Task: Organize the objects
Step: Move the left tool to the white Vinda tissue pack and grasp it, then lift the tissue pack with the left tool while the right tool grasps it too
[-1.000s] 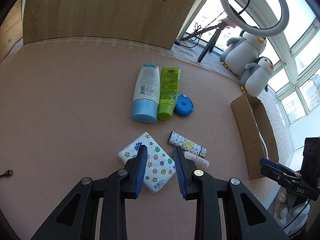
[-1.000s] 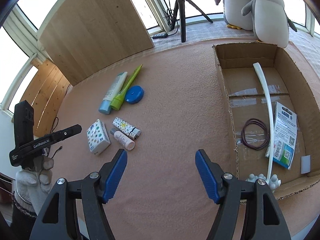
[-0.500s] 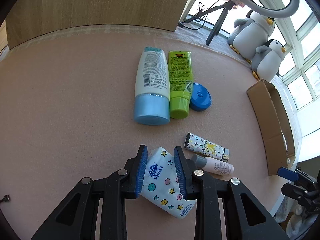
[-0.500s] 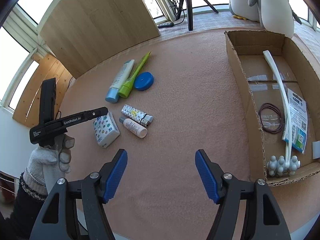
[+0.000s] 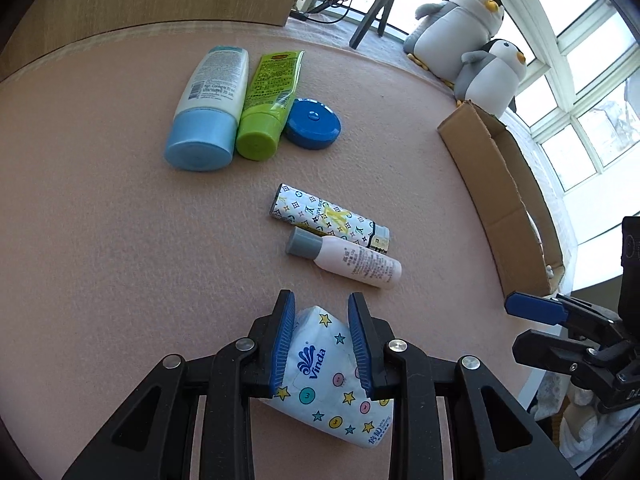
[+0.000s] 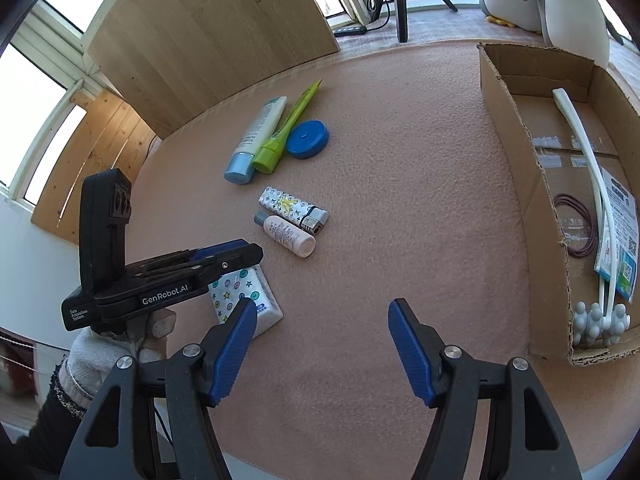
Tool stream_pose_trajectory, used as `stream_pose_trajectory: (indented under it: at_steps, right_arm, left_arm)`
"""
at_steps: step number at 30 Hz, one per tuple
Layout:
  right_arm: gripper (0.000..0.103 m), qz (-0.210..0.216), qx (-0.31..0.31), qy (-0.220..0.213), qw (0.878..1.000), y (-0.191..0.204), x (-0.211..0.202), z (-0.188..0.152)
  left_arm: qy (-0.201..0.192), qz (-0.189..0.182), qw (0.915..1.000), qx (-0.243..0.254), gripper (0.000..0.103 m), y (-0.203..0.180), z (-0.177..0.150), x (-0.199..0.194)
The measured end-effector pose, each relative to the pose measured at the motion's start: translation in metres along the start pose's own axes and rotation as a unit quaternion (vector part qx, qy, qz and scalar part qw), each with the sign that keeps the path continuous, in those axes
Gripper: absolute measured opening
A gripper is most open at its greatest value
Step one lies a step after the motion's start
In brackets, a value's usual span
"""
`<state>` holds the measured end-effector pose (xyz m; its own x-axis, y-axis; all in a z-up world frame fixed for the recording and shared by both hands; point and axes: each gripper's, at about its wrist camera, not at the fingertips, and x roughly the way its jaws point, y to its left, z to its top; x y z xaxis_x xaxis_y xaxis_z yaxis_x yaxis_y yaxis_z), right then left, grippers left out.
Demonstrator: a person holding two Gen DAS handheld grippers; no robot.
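A star-patterned tissue pack (image 5: 320,364) (image 6: 244,292) lies on the pink table, one corner between the pads of my left gripper (image 5: 321,299), which straddles it. The jaws stand narrow around the pack without visibly squeezing it. My right gripper (image 6: 322,306) hovers over bare table, its jaws closing with nothing between them. Just beyond the pack lie a patterned lighter (image 5: 328,216) and a small pink bottle (image 5: 356,260). Farther back lie a blue-capped tube (image 5: 208,100), a green tube (image 5: 268,96) and a blue round case (image 5: 312,122).
An open cardboard box (image 6: 516,128) stands at the right and holds a white long-handled massager (image 6: 588,160), hair ties (image 6: 576,228) and a printed packet (image 6: 618,236). Plush penguins (image 5: 476,32) and a tripod sit behind it. A gloved hand (image 6: 104,352) holds the left gripper.
My left gripper has come down and forward over the tissue pack, which now sits between its pads. The right gripper's jaws have narrowed a little.
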<state>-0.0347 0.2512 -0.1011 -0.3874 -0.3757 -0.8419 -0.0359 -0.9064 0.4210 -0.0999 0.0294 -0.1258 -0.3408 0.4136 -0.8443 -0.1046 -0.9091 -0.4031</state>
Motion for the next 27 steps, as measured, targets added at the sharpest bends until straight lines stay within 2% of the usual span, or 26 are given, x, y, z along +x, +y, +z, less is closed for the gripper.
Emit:
stream_pose_trajectory:
  at_steps: [4,7,13,18,27]
  right_arm:
    - [0.056,0.006,-0.015,0.015,1.0,0.008,0.012,0.0]
    - [0.049,0.02,-0.015,0.031,0.999,0.011,0.024,0.004]
    - [0.044,0.041,-0.032,0.055,0.997,0.025,0.046,0.011]
    - [0.041,0.053,-0.041,0.078,0.995,0.035,0.064,0.014]
    - [0.037,0.063,-0.049,0.097,0.992,0.046,0.077,0.014]
  left_arm:
    - [-0.047,0.01,0.9982,-0.036,0.035,0.005,-0.005,-0.028]
    - [-0.059,0.001,0.9969,-0.052,0.035,0.01,-0.017,-0.045]
    - [-0.033,-0.004,0.9985,-0.044,0.035,0.012,-0.047,-0.057]
    - [-0.008,-0.015,0.9991,-0.038,0.035,0.006,-0.064,-0.048]
    - [0.011,-0.029,0.9991,-0.03,0.035,-0.002,-0.069,-0.037]
